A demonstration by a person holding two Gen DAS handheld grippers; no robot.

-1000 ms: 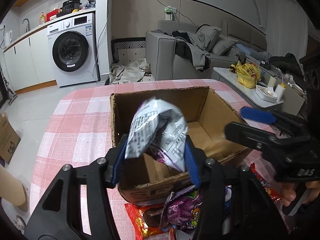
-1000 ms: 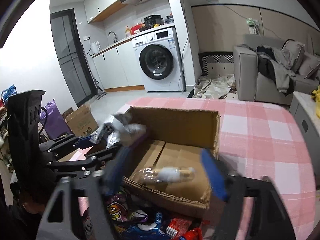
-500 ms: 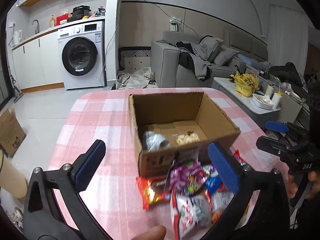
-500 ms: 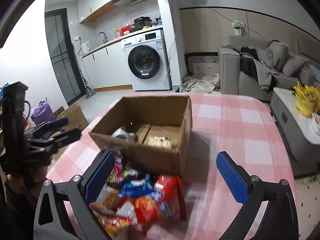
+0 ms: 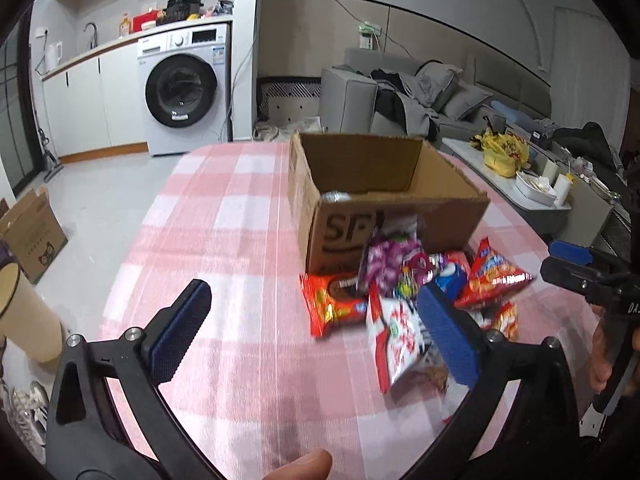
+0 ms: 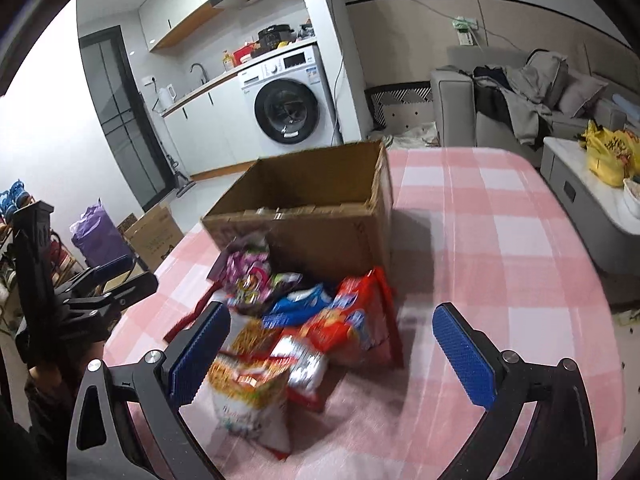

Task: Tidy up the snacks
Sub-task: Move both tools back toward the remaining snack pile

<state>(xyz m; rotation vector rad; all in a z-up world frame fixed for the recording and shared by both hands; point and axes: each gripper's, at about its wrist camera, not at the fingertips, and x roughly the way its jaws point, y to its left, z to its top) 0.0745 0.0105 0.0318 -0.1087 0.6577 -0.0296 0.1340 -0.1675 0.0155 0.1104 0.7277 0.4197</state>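
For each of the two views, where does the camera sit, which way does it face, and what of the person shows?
Left wrist: sits on the left hand-held gripper, open, looking down across the table at the box and snack pile; a fingertip shows below, the right hand-held gripper at the right edge.
Right wrist: sits on the right hand-held gripper, open, facing the same box and pile from their other side; the left hand-held gripper shows at the left edge.
Shared: box, snacks, table, washing machine.

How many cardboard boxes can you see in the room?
2. One open box stands on the checked table behind the snack pile. Another box sits on the floor at the left. Others may be hidden.
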